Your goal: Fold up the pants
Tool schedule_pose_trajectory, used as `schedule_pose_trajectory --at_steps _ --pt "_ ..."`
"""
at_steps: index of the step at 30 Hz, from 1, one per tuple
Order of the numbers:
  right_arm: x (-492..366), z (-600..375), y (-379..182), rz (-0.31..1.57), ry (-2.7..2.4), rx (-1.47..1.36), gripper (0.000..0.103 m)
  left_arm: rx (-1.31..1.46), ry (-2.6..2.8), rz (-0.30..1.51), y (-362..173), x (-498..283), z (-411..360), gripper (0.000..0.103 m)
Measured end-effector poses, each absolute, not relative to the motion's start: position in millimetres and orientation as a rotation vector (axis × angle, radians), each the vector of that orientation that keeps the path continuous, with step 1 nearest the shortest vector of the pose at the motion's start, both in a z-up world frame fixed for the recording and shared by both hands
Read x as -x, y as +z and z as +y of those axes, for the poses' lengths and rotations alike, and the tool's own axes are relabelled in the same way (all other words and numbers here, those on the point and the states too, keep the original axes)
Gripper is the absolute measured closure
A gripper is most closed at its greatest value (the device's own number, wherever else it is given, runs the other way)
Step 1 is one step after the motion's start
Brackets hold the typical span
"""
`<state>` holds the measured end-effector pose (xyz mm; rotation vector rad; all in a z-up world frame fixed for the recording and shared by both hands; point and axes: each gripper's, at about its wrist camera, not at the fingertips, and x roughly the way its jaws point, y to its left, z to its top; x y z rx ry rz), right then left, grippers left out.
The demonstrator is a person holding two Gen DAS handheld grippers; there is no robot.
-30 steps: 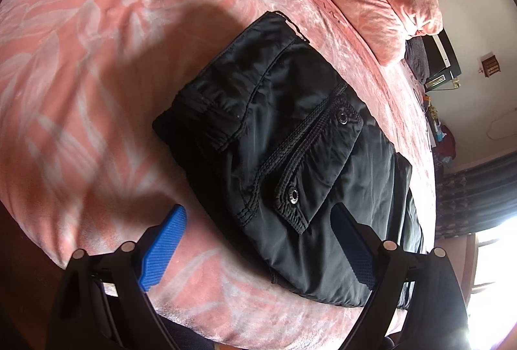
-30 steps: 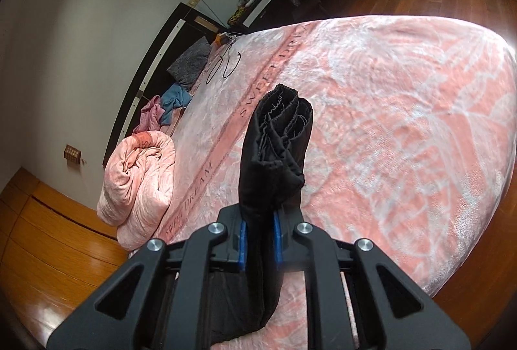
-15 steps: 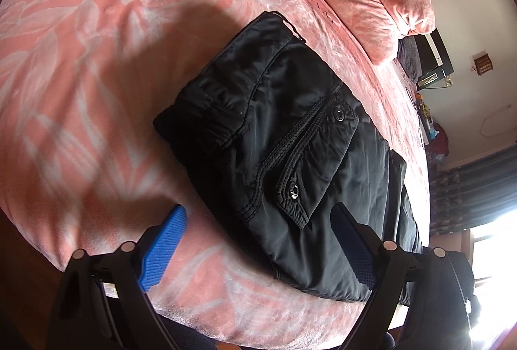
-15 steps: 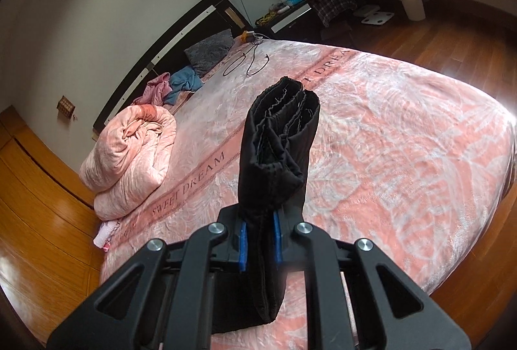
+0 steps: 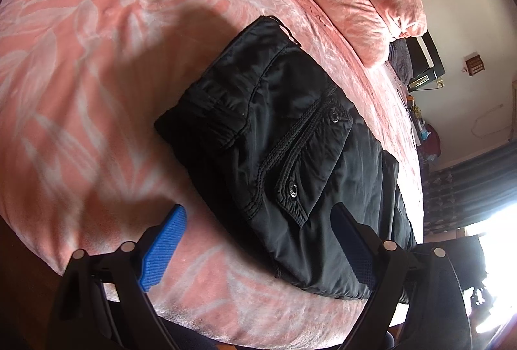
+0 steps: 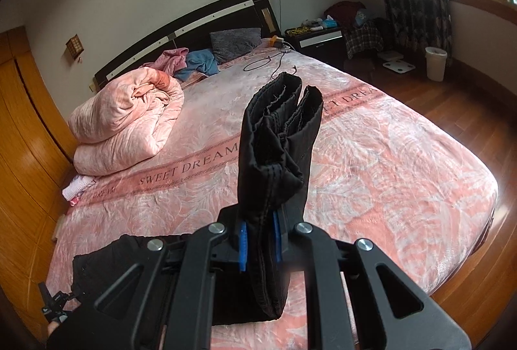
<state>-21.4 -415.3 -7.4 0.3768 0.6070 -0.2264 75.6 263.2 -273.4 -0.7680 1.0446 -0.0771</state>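
Left wrist view: pants (image 5: 290, 156) lie near the bed (image 5: 97, 43) edge.
Left gripper (image 5: 258, 240): jaws apart, above pants.
Right gripper (image 6: 260, 245): jaws clamped on pants' bunched layers.

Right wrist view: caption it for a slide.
Right gripper clamps bunched black pants above the pink bedspread.

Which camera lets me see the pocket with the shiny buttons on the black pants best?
The left wrist view: the pocket flap on the black pants lies flat and fully visible, both snaps showing. The right wrist view shows only bunched leg ends pinched in the right hand-held gripper, no pocket.
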Motion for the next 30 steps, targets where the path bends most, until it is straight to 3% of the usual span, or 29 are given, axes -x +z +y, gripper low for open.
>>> schedule_pose_trajectory --at_steps 30 --pt "8 -347 1 0.621 -0.179 -0.214 0.092 0.751 -0.092 1.038 -275 -71 258 0.012"
